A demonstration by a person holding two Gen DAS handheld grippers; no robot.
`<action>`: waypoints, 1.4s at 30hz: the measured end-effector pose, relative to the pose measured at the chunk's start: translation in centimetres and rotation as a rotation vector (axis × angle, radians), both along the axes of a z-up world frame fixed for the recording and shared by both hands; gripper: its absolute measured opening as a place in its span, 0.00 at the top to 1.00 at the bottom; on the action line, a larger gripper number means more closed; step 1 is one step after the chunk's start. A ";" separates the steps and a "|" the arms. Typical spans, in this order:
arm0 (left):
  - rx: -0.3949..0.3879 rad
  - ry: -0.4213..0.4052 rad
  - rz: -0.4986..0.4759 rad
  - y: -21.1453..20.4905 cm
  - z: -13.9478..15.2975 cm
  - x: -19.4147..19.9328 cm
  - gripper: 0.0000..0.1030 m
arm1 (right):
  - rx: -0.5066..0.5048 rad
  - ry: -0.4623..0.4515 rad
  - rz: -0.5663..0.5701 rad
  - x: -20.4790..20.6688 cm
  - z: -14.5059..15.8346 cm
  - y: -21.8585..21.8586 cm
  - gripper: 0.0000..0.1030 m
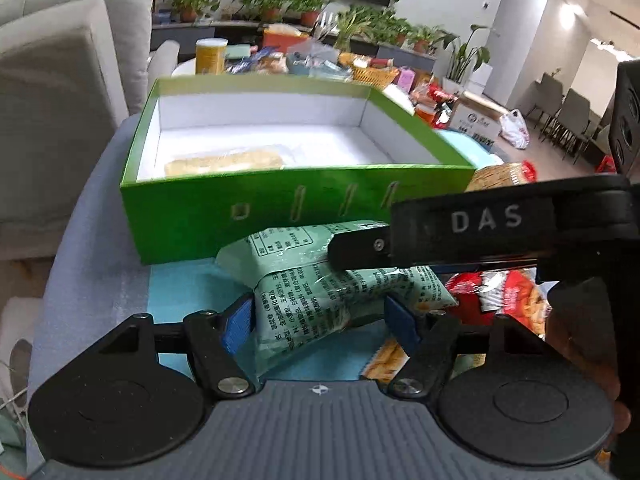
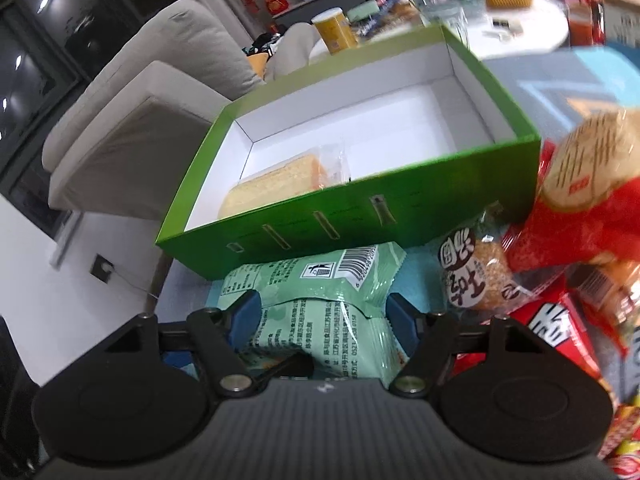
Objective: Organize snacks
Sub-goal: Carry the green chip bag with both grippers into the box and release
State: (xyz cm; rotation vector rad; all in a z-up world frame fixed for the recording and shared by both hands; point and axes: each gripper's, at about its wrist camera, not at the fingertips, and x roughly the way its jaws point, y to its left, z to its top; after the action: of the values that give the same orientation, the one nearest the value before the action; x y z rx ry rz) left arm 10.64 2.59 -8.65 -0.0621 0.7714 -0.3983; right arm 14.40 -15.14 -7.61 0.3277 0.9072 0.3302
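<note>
A pale green snack packet (image 1: pixel 320 280) lies in front of an open green box (image 1: pixel 256 208) with a white inside. A yellow wrapped cake (image 1: pixel 224 162) lies in the box. My left gripper (image 1: pixel 320 320) has its blue pads on both sides of the packet's near end. My right gripper (image 2: pixel 322 320) straddles the same packet (image 2: pixel 316 300) from the right; its black finger (image 1: pixel 460 232) lies across the packet in the left wrist view. The box (image 2: pixel 360 208) and cake (image 2: pixel 276 184) also show in the right wrist view.
Red snack bags (image 2: pixel 580 216) and a round sesame snack (image 2: pixel 476 276) lie to the right of the packet. A blue mat (image 1: pixel 180 292) covers the grey surface. A grey sofa (image 1: pixel 60 80) stands left. A cluttered white table (image 1: pixel 280 60) with a yellow can (image 1: pixel 210 56) stands behind.
</note>
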 end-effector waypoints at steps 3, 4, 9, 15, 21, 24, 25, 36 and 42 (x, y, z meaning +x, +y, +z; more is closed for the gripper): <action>0.002 -0.047 -0.003 -0.2 1.3 -1.2 0.36 | 0.018 -0.030 -0.003 -1.0 1.2 -0.5 0.46; -0.003 -0.063 -0.003 -0.3 1.8 -1.7 0.36 | 0.024 -0.045 -0.007 -1.3 1.7 -0.7 0.46; -0.005 -0.157 0.001 -1.0 4.9 -3.5 0.36 | 0.041 -0.131 -0.030 -2.6 4.4 -1.4 0.46; -0.013 -0.270 0.009 -2.2 8.9 -4.0 0.36 | 0.040 -0.242 -0.068 -2.1 8.8 -2.1 0.46; -0.002 -0.345 0.001 -4.1 11.8 -2.7 0.35 | 0.064 -0.308 -0.105 -0.2 11.4 -3.7 0.46; 0.005 -0.345 -0.004 -5.0 12.4 -1.1 0.35 | 0.059 -0.325 -0.092 1.1 11.7 -4.4 0.46; 0.009 -0.341 -0.003 -5.4 12.3 -0.4 0.35 | 0.058 -0.325 -0.086 1.8 11.5 -4.6 0.46; 0.030 -0.214 0.005 -6.9 7.4 6.2 0.35 | 0.045 -0.215 -0.096 6.8 6.3 -5.6 0.46; 0.043 -0.149 0.011 -7.0 4.7 8.7 0.35 | 0.044 -0.152 -0.100 8.7 3.8 -5.7 0.46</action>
State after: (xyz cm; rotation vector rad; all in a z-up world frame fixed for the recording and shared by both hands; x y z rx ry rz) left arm 19.33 -4.39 -3.97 0.0037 0.6322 -0.3710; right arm 23.08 -20.84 -3.81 0.3815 0.7329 0.2793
